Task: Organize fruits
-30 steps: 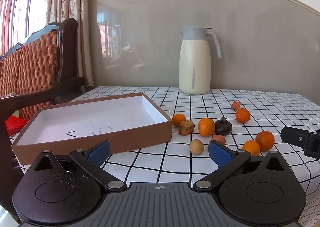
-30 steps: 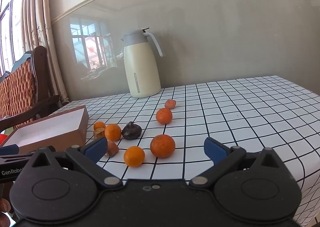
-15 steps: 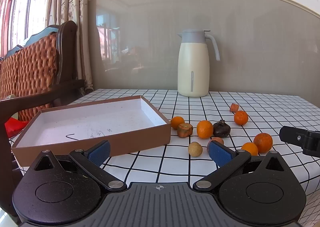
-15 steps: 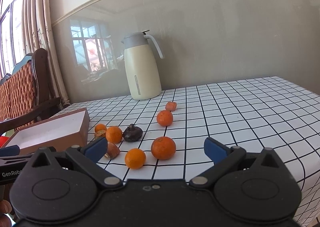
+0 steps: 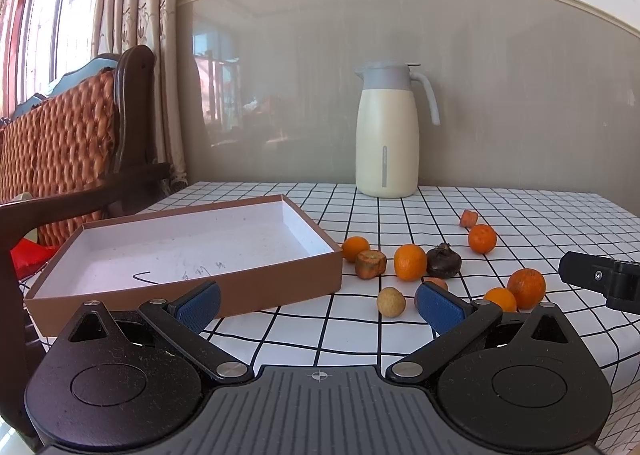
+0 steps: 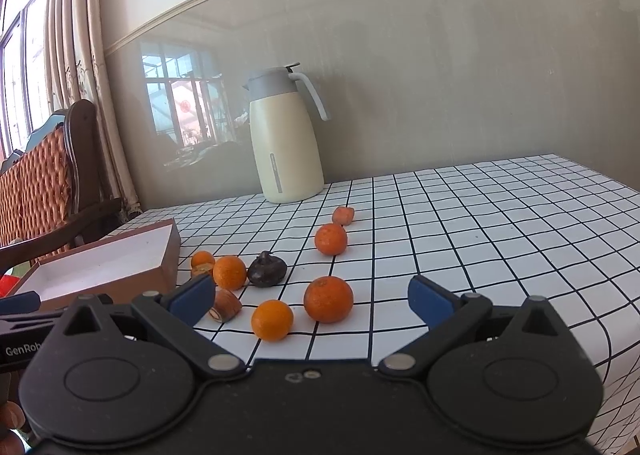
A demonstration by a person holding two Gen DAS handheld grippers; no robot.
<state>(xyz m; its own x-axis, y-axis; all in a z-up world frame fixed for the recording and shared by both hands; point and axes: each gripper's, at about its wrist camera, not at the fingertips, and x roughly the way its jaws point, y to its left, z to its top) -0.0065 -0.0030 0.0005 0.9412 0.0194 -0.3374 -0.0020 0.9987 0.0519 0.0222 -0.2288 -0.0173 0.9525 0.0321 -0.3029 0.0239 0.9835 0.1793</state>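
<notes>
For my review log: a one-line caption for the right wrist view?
Open right gripper hovers above loose oranges on the checkered table; brown box at left, empty as far as shown.

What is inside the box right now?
No fruit is visible inside the box: only its white floor with dark pen marks. The near wall hides a strip of the floor along it. All the fruit, like the orange, lies on the table.

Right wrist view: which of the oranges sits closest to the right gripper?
The small orange, lowest in the view, just ahead of the open right gripper. The bigger orange beside it lies slightly farther back.
</notes>
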